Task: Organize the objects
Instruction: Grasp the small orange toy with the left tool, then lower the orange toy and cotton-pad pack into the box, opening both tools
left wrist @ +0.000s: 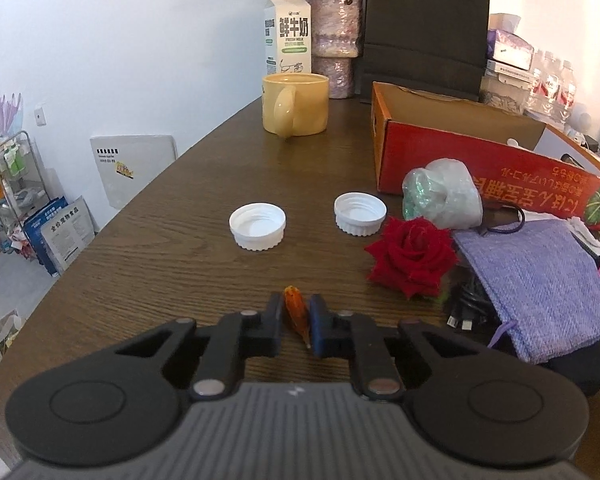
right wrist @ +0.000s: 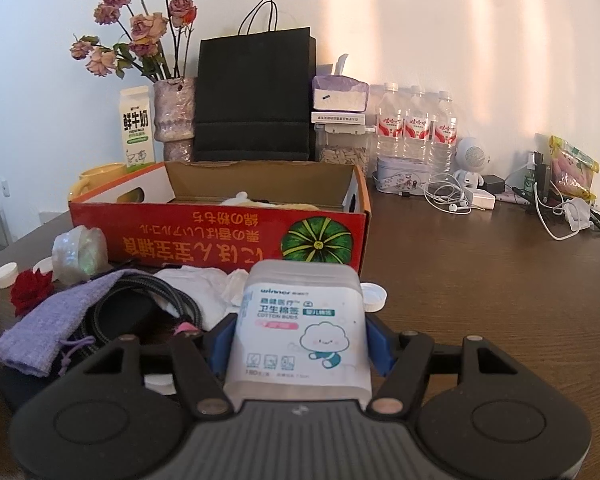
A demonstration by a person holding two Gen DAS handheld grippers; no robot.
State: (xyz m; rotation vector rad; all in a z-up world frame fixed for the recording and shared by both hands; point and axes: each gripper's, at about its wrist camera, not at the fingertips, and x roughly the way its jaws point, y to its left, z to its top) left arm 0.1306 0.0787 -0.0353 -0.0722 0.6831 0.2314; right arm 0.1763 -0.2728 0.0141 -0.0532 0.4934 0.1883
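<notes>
While we sort clutter, left tongs (left wrist: 297,317) pinch small orange piece (left wrist: 296,312) low over bench (left wrist: 160,264); right tongs (right wrist: 298,344) clamp cotton bud box (right wrist: 300,328), likely bound for red carton (right wrist: 220,236) just ahead.

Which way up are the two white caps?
Both upside down: left cap and right cap show open, threaded insides facing up on the table.

Mug (left wrist: 295,104) behind two caps (left wrist: 257,225)
</notes>
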